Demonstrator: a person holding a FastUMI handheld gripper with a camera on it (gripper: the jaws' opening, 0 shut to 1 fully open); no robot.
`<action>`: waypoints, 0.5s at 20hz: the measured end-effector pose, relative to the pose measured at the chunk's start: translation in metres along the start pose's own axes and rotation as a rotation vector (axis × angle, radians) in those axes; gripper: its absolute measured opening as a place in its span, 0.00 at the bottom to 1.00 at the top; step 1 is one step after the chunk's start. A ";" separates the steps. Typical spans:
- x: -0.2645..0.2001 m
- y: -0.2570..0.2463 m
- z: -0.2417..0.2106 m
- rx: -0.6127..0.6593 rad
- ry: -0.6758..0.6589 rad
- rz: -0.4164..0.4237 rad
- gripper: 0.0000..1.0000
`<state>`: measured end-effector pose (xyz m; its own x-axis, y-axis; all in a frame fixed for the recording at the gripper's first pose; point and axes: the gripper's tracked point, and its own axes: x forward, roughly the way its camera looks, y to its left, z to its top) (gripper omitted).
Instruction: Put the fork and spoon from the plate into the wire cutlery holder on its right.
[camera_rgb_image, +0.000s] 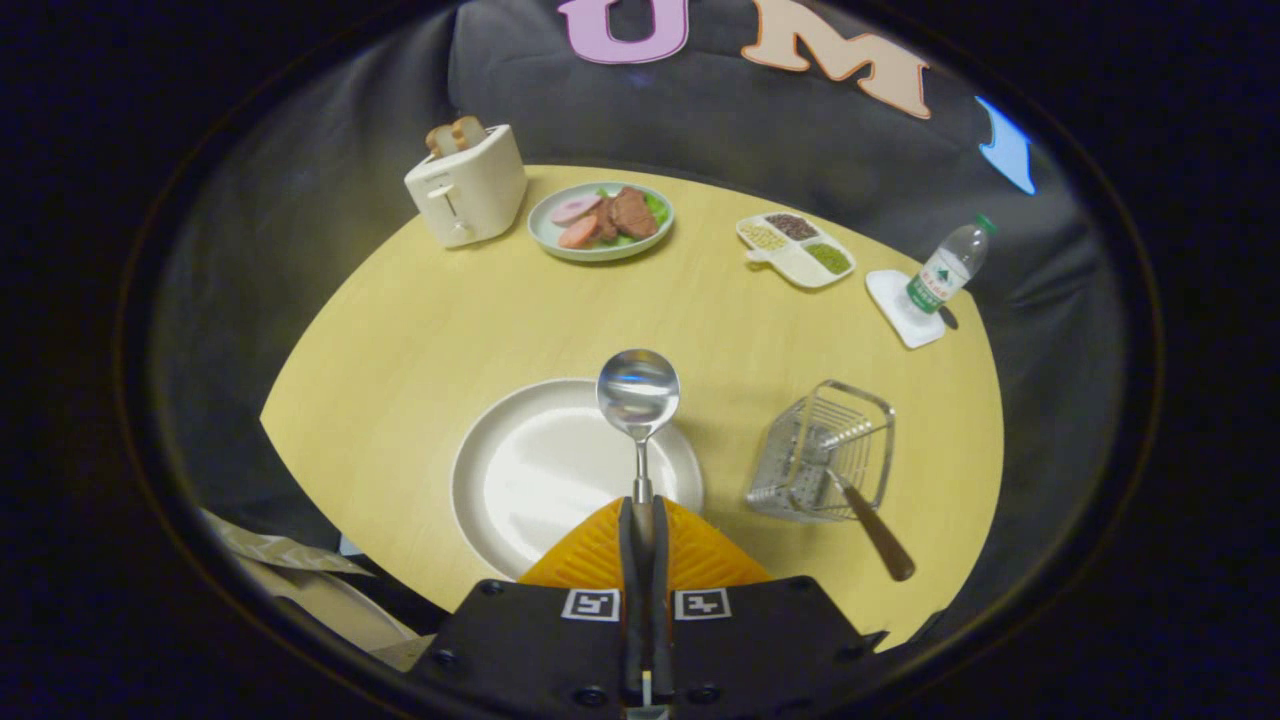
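Observation:
My gripper (641, 515) is shut on the spoon (638, 393), clamping its handle between both fingers. The spoon's shiny bowl sticks out ahead of the fingertips, lifted above the far rim of the white plate (530, 470), which lies bare below. To the right of the plate stands the wire cutlery holder (805, 470). The fork (868, 520) rests in it, head down inside the wire, its brown handle leaning out toward me.
Far across the round yellow table (420, 340) stand a white toaster (467, 185) with bread, a plate of sliced meat (601, 220) and a divided dish of beans (796, 250). A water bottle (945, 268) stands on a white coaster (895, 300) at the far right.

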<state>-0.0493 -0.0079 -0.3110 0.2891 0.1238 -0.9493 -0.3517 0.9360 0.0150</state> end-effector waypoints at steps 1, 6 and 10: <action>-0.003 -0.008 0.000 0.005 0.004 -0.004 0.06; -0.009 -0.049 -0.003 0.045 0.023 -0.048 0.06; -0.012 -0.080 -0.012 0.103 0.071 -0.080 0.06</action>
<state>-0.0350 -0.0879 -0.3048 0.2478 0.0272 -0.9684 -0.2358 0.9712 -0.0330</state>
